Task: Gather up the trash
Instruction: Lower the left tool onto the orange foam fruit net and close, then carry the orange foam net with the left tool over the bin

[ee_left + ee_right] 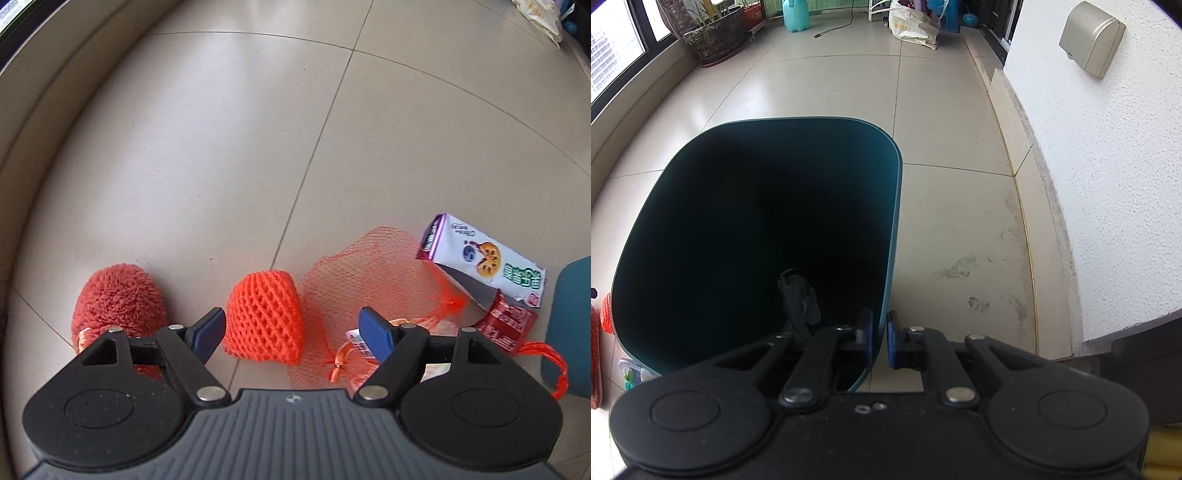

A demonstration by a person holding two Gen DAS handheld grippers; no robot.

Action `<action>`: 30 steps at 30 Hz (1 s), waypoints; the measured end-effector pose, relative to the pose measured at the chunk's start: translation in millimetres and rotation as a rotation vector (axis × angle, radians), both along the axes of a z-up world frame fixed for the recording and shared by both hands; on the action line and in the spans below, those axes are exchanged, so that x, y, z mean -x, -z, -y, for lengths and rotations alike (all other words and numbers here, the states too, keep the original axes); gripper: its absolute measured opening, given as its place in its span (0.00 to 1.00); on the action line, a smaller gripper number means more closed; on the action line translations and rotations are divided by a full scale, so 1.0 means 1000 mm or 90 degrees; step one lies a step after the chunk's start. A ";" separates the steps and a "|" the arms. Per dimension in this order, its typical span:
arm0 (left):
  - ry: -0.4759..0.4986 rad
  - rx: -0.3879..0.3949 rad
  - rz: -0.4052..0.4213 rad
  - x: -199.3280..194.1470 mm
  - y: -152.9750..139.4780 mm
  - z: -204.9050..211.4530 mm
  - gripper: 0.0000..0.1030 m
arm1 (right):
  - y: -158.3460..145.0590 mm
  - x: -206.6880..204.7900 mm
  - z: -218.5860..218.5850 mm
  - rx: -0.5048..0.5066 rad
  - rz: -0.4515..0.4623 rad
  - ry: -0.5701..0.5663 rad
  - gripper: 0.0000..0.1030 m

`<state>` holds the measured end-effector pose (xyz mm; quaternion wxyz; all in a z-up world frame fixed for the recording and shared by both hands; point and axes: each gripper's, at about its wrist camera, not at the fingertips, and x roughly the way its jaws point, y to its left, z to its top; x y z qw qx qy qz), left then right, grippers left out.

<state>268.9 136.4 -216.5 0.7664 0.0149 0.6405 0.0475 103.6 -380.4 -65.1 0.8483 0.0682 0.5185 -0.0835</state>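
1. Floor (221, 129): pale tile, carrying all the loose trash. No counter here; everything lies on the ground.

2. Bin (890, 229): teal, tall, open top. In the right wrist view its mouth fills the left and middle. Inside is mostly dark; one crumpled black scrap (799, 304) shows low against the near wall, perhaps a bag or liner, cannot tell. Otherwise it looks close to empty. In the left wrist view a teal edge shows at far right, just beside the trash.

3. Right tool (880, 339): fingers pressed nearly together on the bin's near-right rim, one pad inside the wall, one outside. Judged to be steadying the bin.

4. Net bag (369, 280): orange mesh, slack, lying right of centre, its tied tail trailing right toward the bin. It partly overlaps what is under it; contents unclear.

5. Carton (484, 258): white and purple, flattened, on the floor at the far right of the pile, touching the net bag's edge. A red wrapper (506, 325) lies just near of it.

6. Fuzzy thing (118, 299): red, shaggy, at left. Cannot say if it is trash.

7. Foam sleeve (264, 314): orange fruit netting, between the fuzzy thing and the net bag.

8. Left tool (295, 332): spread wide, holding nothing, low over the floor with the foam sleeve sitting between its fingers but not yet gripped.

9. Progress, as judged: early. At most one item binned; four or five pieces left on the floor. The sleeve looks like the next pick.
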 end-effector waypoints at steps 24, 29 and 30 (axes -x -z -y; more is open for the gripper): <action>-0.076 0.002 -0.122 -0.005 0.095 -0.033 0.26 | 0.000 -0.002 0.000 0.005 0.001 0.008 0.05; -0.067 -0.028 -0.101 -0.003 0.056 -0.031 0.13 | -0.003 0.001 0.002 -0.002 0.010 0.012 0.05; -0.069 -0.027 -0.095 -0.002 0.046 -0.031 0.12 | -0.003 0.002 0.002 -0.003 0.012 0.013 0.05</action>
